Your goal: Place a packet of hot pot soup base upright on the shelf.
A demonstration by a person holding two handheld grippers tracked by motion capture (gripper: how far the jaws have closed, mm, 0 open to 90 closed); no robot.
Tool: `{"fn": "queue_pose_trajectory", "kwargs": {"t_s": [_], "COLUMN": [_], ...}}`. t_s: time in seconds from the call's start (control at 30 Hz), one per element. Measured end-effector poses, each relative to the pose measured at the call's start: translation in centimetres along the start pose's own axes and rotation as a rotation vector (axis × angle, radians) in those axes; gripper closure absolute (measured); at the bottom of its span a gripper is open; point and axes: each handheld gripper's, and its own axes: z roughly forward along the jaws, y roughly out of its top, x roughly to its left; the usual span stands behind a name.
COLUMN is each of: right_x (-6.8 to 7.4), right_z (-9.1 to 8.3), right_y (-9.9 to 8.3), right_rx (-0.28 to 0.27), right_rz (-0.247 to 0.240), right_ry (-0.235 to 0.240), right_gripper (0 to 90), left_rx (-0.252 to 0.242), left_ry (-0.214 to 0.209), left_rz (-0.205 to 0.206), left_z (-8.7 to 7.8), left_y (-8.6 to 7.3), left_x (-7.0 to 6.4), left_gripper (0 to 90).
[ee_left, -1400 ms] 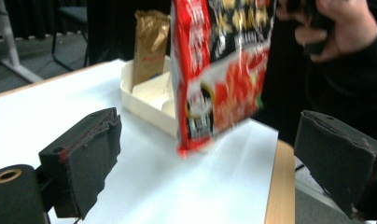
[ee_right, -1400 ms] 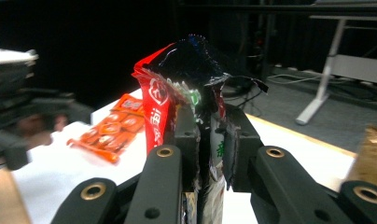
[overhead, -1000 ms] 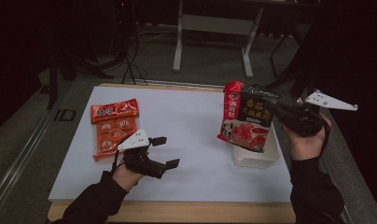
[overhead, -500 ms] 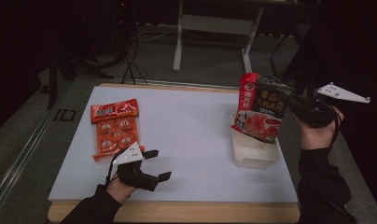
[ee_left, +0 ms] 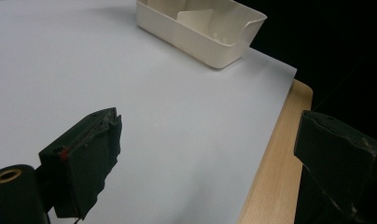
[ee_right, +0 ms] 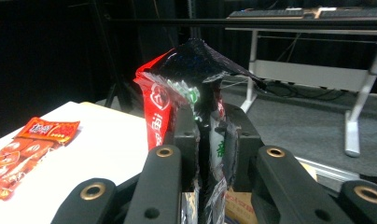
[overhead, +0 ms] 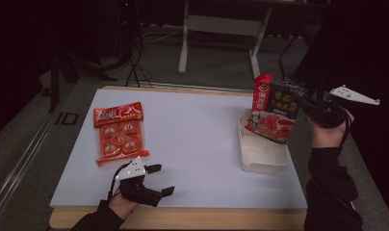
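White sheet (overhead: 197, 144) on a wooden table (overhead: 183, 224), dark room with grey floor behind.
Right gripper (ee_right: 207, 135) pinches a red-and-black pouch (overhead: 274, 109) by its edge, jaws closed on it, holding it upright over the cream bin (overhead: 260, 156). Left gripper (overhead: 156, 179), jaws spread wide and empty, rests well left of the bin, just below an orange snack pack (overhead: 118, 132).
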Motion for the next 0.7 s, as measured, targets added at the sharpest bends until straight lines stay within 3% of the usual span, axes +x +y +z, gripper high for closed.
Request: {"fn": "queue_pose_trajectory", "kwargs": {"t_s": [0.37, 0.7], "right_x": [-1.3, -1.7], "right_z": [3.2, 5.1], "right_y": [-1.3, -2.7], "right_rx": [0.027, 0.054], "right_rz": [-0.015, -0.036], "right_ry": [0.008, -0.01], "right_gripper": [77.5, 77.1], "left_rx": [0.004, 0.008], "left_ry": [-0.008, -0.011], "left_rz": [0.009, 0.0], "left_z": [0.4, 0.4], "left_y": [-0.2, -0.3], "left_x": [-0.1, 0.2], "left_gripper": [7.4, 7.4]}}
